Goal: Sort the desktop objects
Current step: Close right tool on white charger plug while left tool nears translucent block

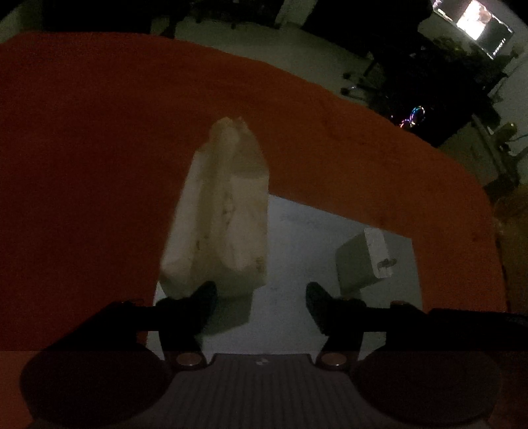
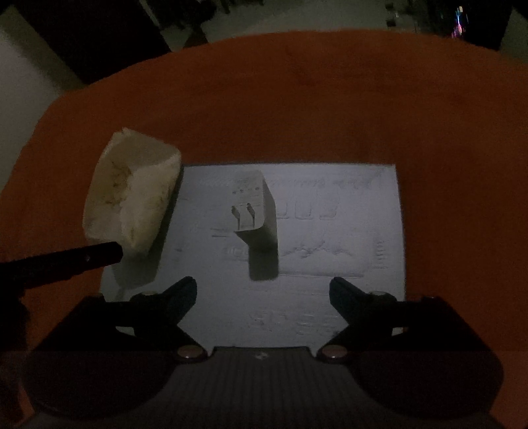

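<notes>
A pale cream pack of tissues [image 1: 221, 211] stands tilted at the left edge of a grey-white mat [image 1: 303, 250], just ahead of my left gripper [image 1: 260, 300]. The left gripper is open; its left fingertip touches the pack's near end. A white plug charger [image 1: 366, 260] stands on the mat to the right. In the right wrist view the pack [image 2: 132, 194] is at the left with the left gripper's finger [image 2: 82, 260] against it. The charger [image 2: 259, 211] stands mid-mat, prongs toward me. My right gripper [image 2: 264, 297] is open and empty, short of the charger.
The mat [image 2: 346, 198] lies on an orange table cloth [image 1: 99, 148] that covers the table. Beyond the far table edge is a dim floor with dark furniture and a lit screen [image 1: 475, 19].
</notes>
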